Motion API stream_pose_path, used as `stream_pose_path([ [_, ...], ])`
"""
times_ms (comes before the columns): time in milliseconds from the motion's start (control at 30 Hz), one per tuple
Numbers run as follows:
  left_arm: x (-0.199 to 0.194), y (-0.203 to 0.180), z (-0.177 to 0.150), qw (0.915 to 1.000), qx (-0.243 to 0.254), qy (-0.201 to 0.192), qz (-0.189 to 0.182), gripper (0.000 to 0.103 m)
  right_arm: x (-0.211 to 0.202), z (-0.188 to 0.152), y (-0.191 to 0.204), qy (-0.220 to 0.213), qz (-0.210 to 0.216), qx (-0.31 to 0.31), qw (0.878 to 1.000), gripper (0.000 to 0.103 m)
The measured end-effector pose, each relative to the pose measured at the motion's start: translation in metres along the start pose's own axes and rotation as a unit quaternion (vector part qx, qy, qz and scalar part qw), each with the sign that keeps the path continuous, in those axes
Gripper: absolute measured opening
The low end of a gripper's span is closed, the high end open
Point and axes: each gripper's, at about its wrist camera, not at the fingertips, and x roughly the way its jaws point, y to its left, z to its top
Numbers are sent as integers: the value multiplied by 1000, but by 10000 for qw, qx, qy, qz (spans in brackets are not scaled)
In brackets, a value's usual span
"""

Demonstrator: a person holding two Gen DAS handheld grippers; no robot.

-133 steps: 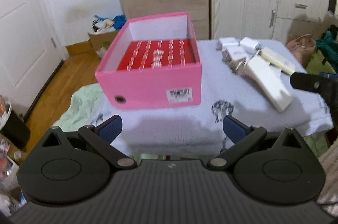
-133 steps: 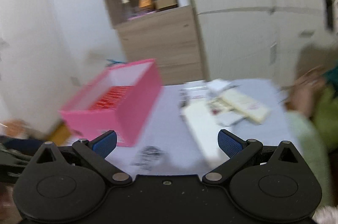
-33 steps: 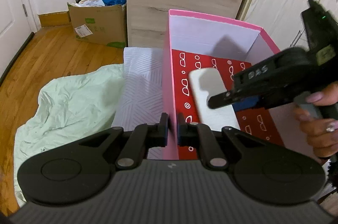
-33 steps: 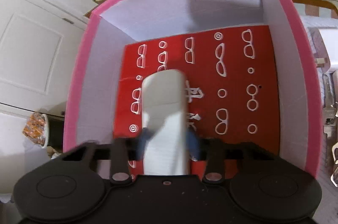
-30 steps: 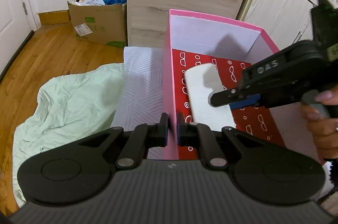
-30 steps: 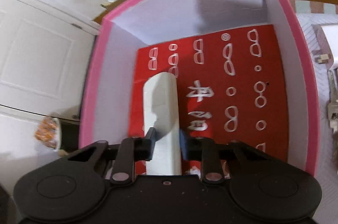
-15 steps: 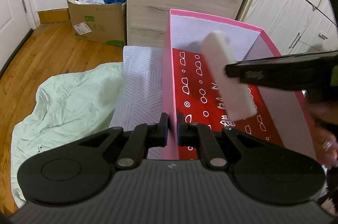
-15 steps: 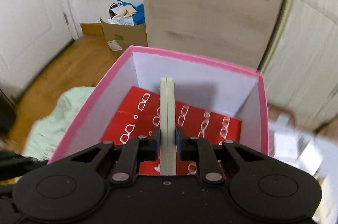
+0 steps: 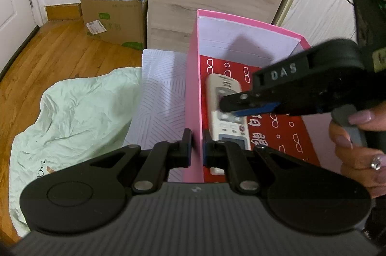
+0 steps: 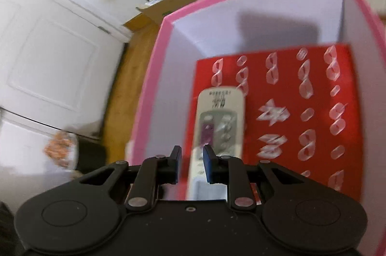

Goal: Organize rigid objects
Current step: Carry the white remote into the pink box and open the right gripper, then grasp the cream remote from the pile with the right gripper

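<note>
Remote control [image 9: 226, 111] now lies flat, buttons up, on red glasses-print floor of pink box [image 9: 193, 91], near its left wall; half second ago held on edge above box. Right gripper [image 10: 190, 163] jaws slightly parted, remote loose between them. Left gripper [image 9: 197, 147] jaws clamped on box's left wall. Cardboard box [image 9: 113, 21] upper left of frame; green sheet [image 9: 72, 116] lower left.

Remote [image 9: 226, 111] along pink box's [image 9: 193, 91] left wall; red floor [image 9: 284, 132] rightward free.
</note>
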Motion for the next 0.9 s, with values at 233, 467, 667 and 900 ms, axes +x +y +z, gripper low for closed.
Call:
stream_pose_path([
  [233,1,-3,1,9999,-1,-29,143,6,-57,-1,5,-403,-298,-751,9959,29],
  [467,0,-3,0,9998,37,-37,210,5,-154,-22,-4,-979,-82,-1296,9867,37],
  [667,0,-4,-1,9997,-7,69,233,5,-181,-29,-54,-1058,-648,-1027,9869,44],
  [900,0,-4,-2,9996,-38,134,242,5,-176,-39,-126,-675,-1095,-460,9906,55],
])
